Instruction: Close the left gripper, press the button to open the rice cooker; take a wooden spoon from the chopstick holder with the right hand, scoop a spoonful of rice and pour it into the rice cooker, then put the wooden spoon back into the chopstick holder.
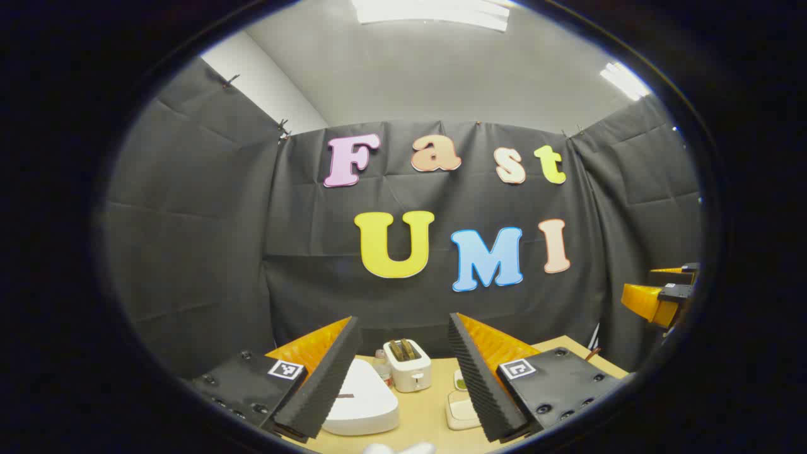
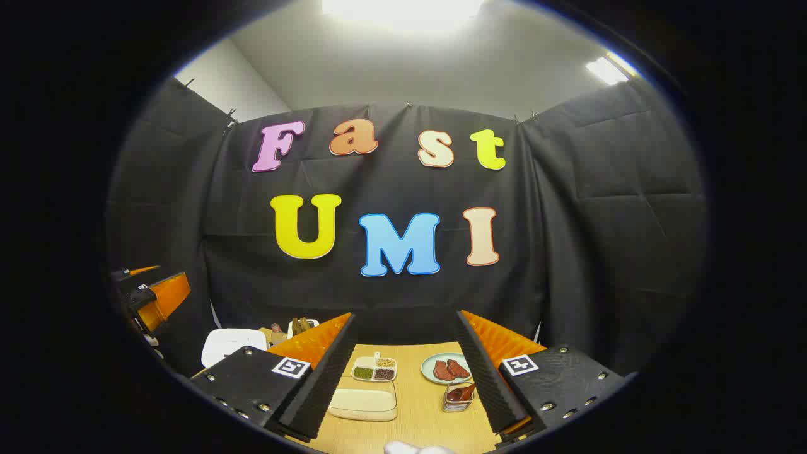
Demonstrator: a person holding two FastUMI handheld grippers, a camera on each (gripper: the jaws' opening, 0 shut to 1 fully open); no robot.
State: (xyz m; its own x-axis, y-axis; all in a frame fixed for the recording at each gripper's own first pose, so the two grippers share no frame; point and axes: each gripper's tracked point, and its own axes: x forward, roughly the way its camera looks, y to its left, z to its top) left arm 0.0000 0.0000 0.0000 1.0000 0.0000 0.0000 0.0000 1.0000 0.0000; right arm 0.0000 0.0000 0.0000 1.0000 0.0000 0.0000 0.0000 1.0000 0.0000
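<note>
Both grippers (image 1: 403, 372) (image 2: 406, 372) spread, empty; divided dish (image 2: 374, 369) holds grains; plate (image 2: 431, 376) holds meat.

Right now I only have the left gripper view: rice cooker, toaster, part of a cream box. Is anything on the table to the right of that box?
Observer: Yes. In the right gripper view a plate with reddish-brown pieces sits beyond the cream box, off to its right.
Operator: And the holder with the spoon?
Observer: A small holder stands in front of that plate, with what looks like a brown spoon in it.
Operator: Is the right gripper ready to take it?
Observer: The right gripper is wide open, with nothing between its fingers, and the holder lies beside its right-hand finger.
</note>
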